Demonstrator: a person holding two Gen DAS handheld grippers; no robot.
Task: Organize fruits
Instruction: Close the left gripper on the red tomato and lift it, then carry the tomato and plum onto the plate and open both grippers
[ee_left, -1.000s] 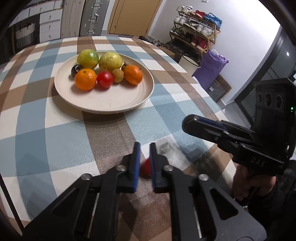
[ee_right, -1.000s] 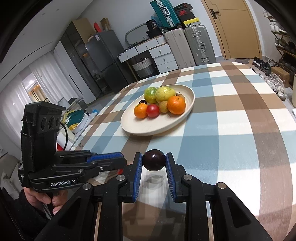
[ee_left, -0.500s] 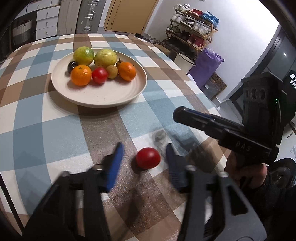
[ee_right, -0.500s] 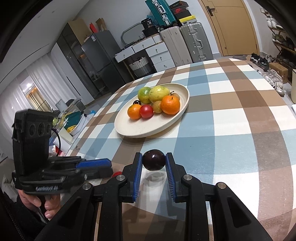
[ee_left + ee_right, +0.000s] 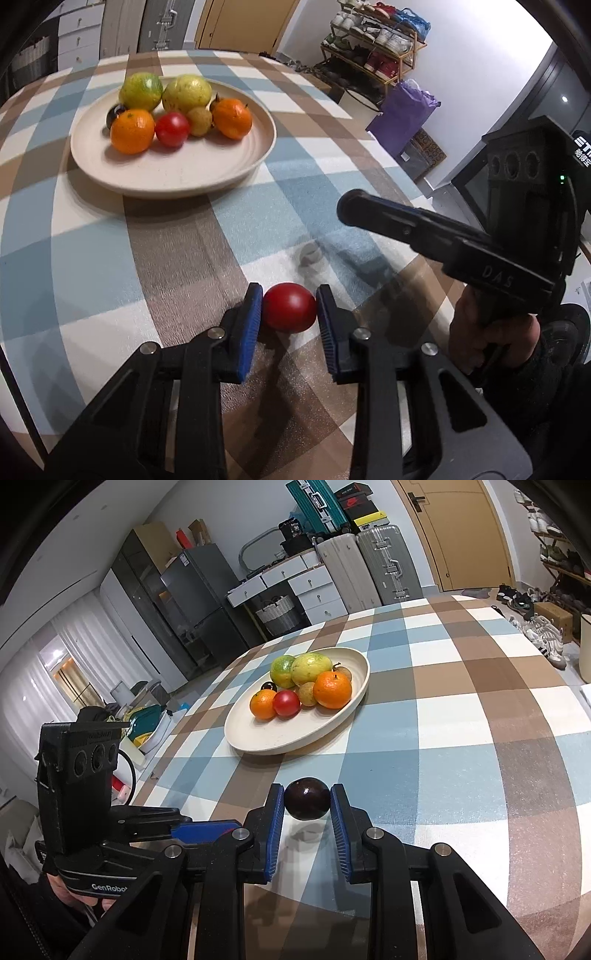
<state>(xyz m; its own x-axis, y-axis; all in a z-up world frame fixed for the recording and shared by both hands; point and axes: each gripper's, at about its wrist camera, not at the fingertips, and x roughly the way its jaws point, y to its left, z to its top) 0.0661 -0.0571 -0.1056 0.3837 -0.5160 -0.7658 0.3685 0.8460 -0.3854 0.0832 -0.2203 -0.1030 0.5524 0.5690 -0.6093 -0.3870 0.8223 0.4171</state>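
A red tomato (image 5: 290, 312) rests on the checked tablecloth between the blue pads of my left gripper (image 5: 289, 291), whose jaws are closing and press on both its sides. In the right wrist view my right gripper (image 5: 307, 790) is shut on a dark plum (image 5: 306, 804), held just above the cloth. Farther back stands a cream plate (image 5: 177, 181) with oranges, green-yellow fruits, a red tomato, small brown fruits and a dark plum. The right gripper (image 5: 406, 229) reaches in from the right of the left wrist view.
The round table's edge (image 5: 417, 184) curves close on the right, with a purple bag (image 5: 400, 114) and a shoe rack (image 5: 373, 40) beyond it. Suitcases (image 5: 369, 565), drawers and a fridge line the far wall. A hand (image 5: 491, 332) holds the right gripper's handle.
The left gripper's jaws opened wide around the red tomato, then came together on it. The right gripper kept still with the plum in it.
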